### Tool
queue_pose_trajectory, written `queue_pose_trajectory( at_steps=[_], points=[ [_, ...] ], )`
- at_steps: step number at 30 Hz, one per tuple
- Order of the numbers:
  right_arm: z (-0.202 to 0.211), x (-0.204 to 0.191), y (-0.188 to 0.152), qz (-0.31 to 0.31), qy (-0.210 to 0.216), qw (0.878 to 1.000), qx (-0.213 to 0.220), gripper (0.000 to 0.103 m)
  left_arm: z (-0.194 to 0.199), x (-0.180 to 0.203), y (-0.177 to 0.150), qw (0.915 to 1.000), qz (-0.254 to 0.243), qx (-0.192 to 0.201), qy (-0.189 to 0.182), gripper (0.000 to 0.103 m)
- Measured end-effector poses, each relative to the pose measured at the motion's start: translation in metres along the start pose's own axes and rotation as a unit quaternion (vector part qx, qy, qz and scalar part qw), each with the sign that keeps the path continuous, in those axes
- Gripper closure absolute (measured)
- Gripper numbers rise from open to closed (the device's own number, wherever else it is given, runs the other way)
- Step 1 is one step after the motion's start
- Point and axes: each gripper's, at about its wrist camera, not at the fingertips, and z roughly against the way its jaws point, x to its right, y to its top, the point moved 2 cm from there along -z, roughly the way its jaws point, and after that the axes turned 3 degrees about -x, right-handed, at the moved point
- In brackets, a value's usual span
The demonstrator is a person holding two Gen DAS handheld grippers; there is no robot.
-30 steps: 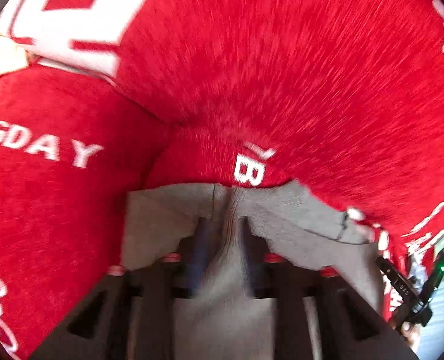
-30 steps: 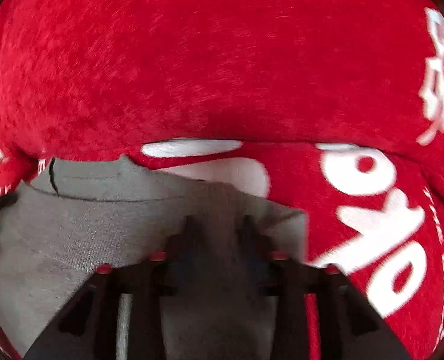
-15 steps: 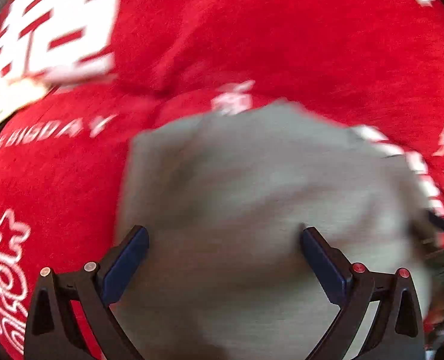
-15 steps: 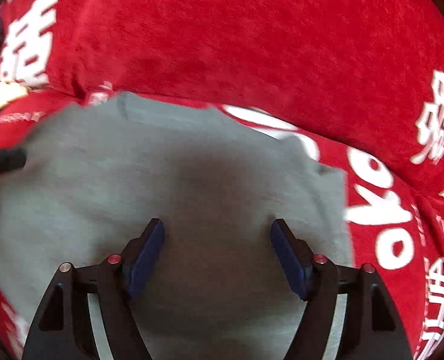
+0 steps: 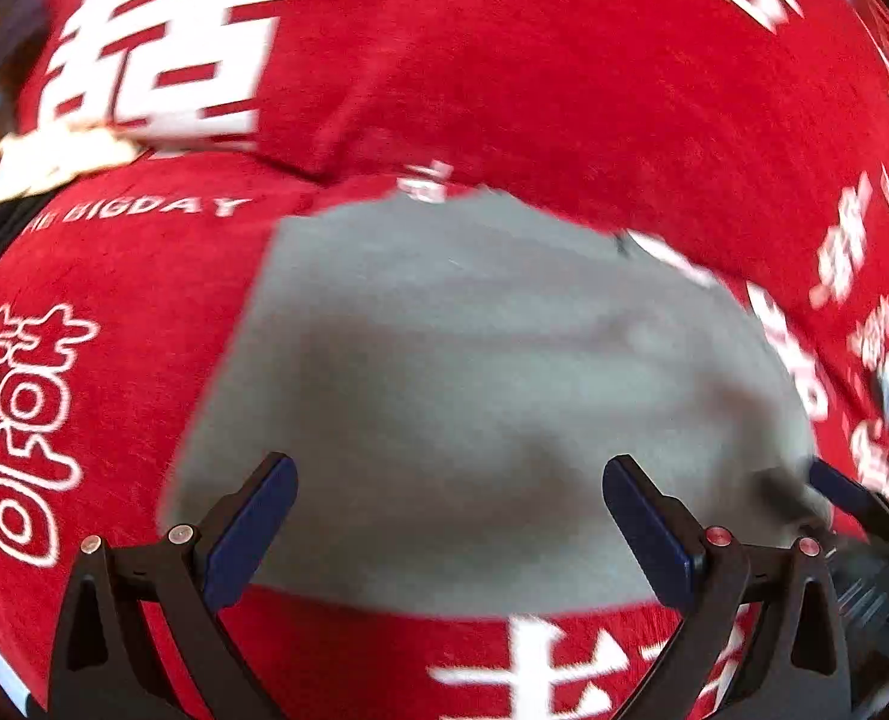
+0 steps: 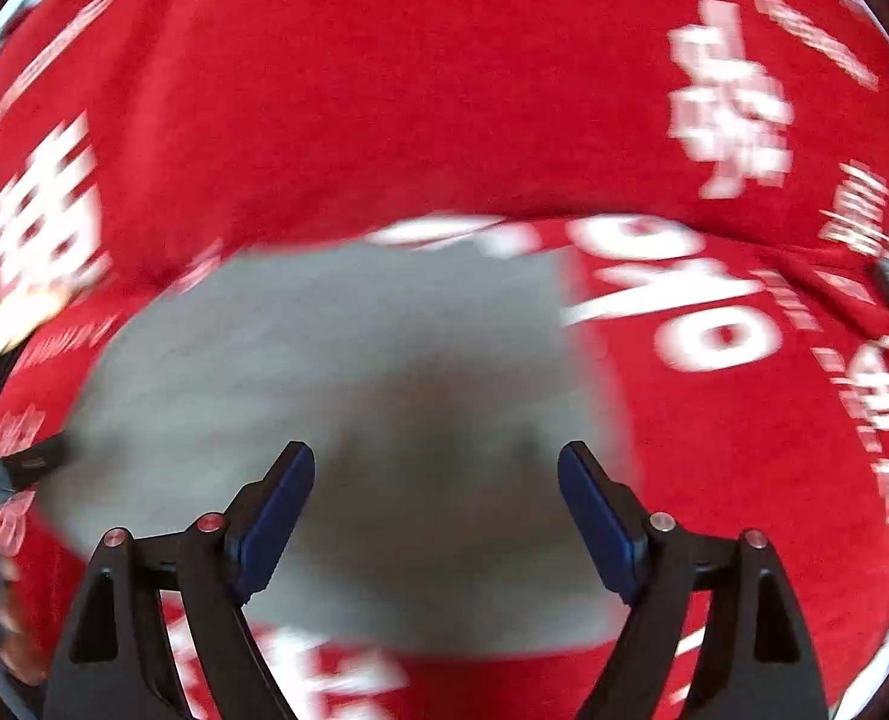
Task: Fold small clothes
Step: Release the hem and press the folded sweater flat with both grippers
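Grey garment (image 5: 474,396) lies flat on the red blanket (image 5: 564,90), dead center in both views. Left gripper (image 5: 444,516) hangs over its 6 o'clock edge, jaws wide, holding nothing. Right gripper (image 6: 435,504) same deal, wide and empty.

On the red cloth (image 5: 504,90), white capitals "BIGDAY" (image 5: 156,207) read at ten o'clock in the left wrist view; the large white characters at eleven and eight o'clock are blurred; the right wrist view's print is unreadable.
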Motion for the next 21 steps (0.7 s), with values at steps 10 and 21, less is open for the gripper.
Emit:
queue_pose_trajectory(
  at_steps=[10,21],
  points=[
    [-0.021,0.041,-0.039,0.002,-0.016,0.999,-0.029,0.017,0.0,-0.082,-0.048,0.999,0.02,-0.019,0.036,0.0],
    [0.034,0.066,-0.009,-0.076,-0.049,0.996,0.025,0.017,0.009,-0.048,-0.001,0.9992,0.039,0.005,-0.008,0.0]
  ],
)
